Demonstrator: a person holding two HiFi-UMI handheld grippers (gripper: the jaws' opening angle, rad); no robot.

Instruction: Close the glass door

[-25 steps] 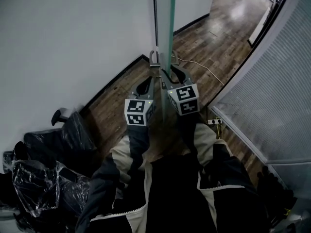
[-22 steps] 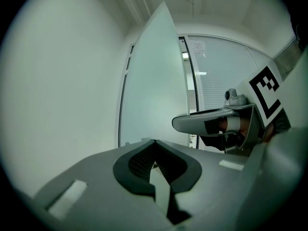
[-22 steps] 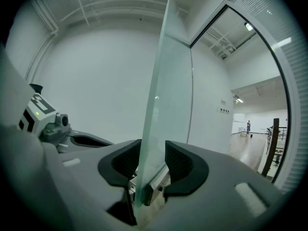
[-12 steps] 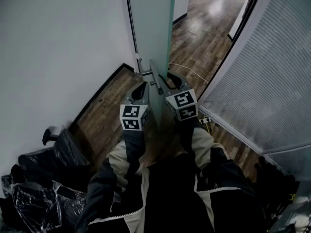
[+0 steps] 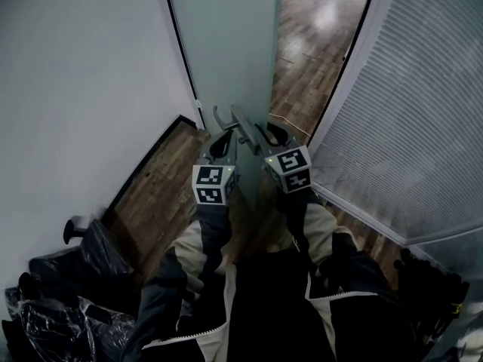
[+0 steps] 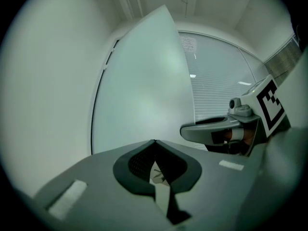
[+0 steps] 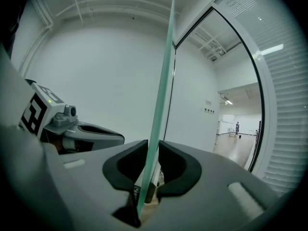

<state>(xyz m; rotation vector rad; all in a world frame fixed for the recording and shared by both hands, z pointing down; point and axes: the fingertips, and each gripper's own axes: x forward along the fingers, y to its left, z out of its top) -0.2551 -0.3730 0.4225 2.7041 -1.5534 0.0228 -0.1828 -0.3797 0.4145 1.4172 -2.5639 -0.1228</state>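
The frosted glass door (image 5: 226, 44) stands ajar ahead of me, with a metal handle (image 5: 226, 119) low on its free edge. My right gripper (image 5: 266, 136) straddles that edge. In the right gripper view the green glass edge (image 7: 161, 95) runs down between the closing jaws of the right gripper (image 7: 153, 150), whose pads touch it on both sides. My left gripper (image 5: 219, 145) is on the door's left side, level with the handle. Its tips meet, so the left gripper (image 6: 154, 142) is shut on nothing, facing the frosted panel (image 6: 144, 81).
A white wall (image 5: 75, 89) runs close on the left, and black plastic-wrapped bags (image 5: 68, 277) sit at its foot. A ribbed partition (image 5: 423, 111) and the dark door frame (image 5: 355, 59) close off the right. Wood floor (image 5: 302, 89) shows through the gap.
The door has swung from edge-on to showing its broad face, and the gap to the frame has narrowed. Both grippers moved along with the door's edge.
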